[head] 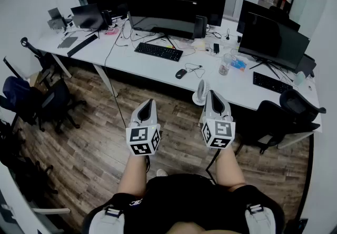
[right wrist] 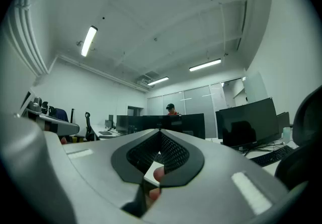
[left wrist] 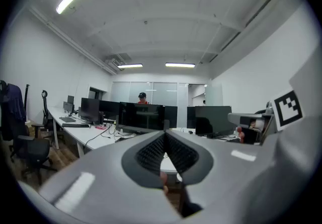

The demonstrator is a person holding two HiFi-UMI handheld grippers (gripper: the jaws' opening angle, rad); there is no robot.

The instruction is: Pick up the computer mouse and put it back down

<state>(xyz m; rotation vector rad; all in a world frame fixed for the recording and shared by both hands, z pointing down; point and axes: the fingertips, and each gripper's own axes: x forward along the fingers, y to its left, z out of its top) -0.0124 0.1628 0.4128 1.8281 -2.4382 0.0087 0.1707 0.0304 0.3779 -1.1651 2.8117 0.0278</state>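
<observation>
The dark computer mouse (head: 181, 73) lies on the long white desk (head: 152, 67), its cable curling off to the right. I stand on the floor in front of the desk. My left gripper (head: 149, 102) and right gripper (head: 211, 94) are held side by side at waist height, short of the desk edge and apart from the mouse. Both point level towards the desk. In the left gripper view the left gripper (left wrist: 165, 135) has its ribbed pads meeting, with nothing between them. The right gripper (right wrist: 161, 133) looks the same in its own view. The mouse shows in neither gripper view.
A black keyboard (head: 158, 51) and a wide monitor (head: 163, 17) stand behind the mouse, another monitor (head: 271, 41) to the right. A small white fan (head: 200, 92) sits at the desk edge near my right gripper, a clear cup (head: 225, 63) beyond. Office chairs (head: 47, 101) stand left, one (head: 287, 117) right.
</observation>
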